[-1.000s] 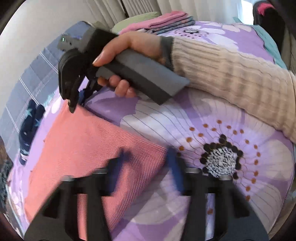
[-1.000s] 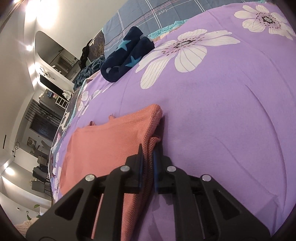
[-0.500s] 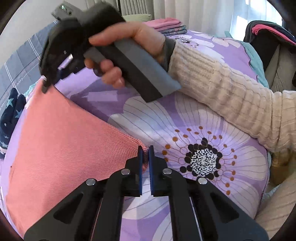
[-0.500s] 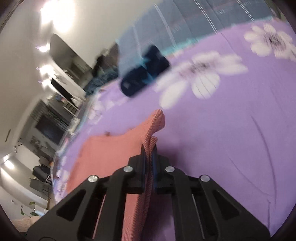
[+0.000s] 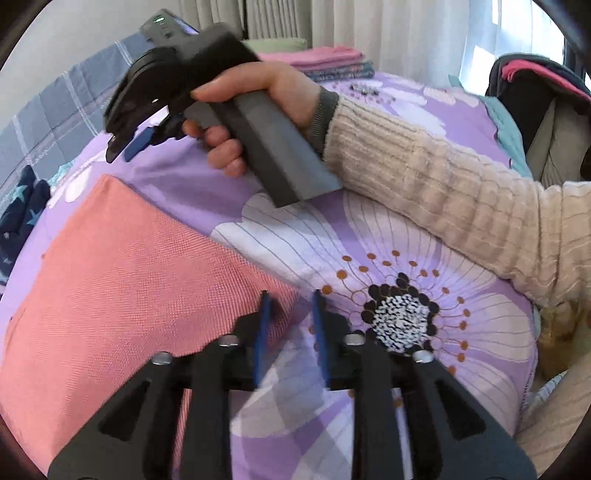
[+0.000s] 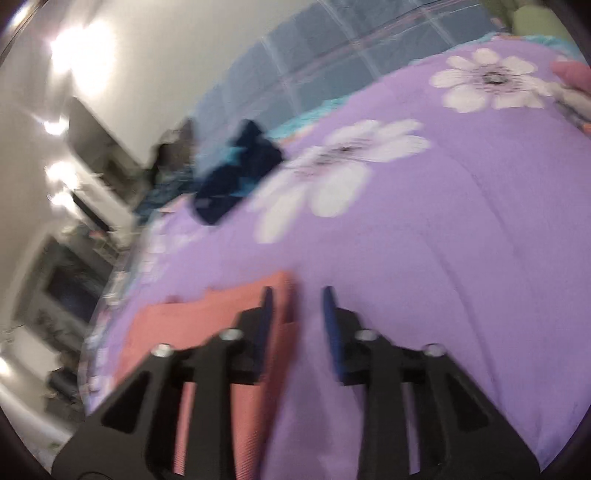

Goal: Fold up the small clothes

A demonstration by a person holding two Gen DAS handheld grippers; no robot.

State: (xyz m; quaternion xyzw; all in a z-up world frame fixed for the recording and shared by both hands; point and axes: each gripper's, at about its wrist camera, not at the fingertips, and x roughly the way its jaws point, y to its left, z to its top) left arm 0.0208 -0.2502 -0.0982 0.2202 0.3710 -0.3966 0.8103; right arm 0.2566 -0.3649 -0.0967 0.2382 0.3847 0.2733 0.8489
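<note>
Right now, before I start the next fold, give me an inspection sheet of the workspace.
Surface: purple floral bedspread, soft and creased.
Job's things: coral cloth lies flat on it, one corner by the left jaws.
Clutter: navy star garment beyond the cloth; folded stack at the far end.
Grippers: left gripper jaws opening, nothing pinched; right gripper jaws opening, clear of the cloth edge, held in a hand.
Cables: nothing seen.
Surroundings: curtains behind the stack; dark clothing on the right; the room in the right wrist view is blurred.
</note>
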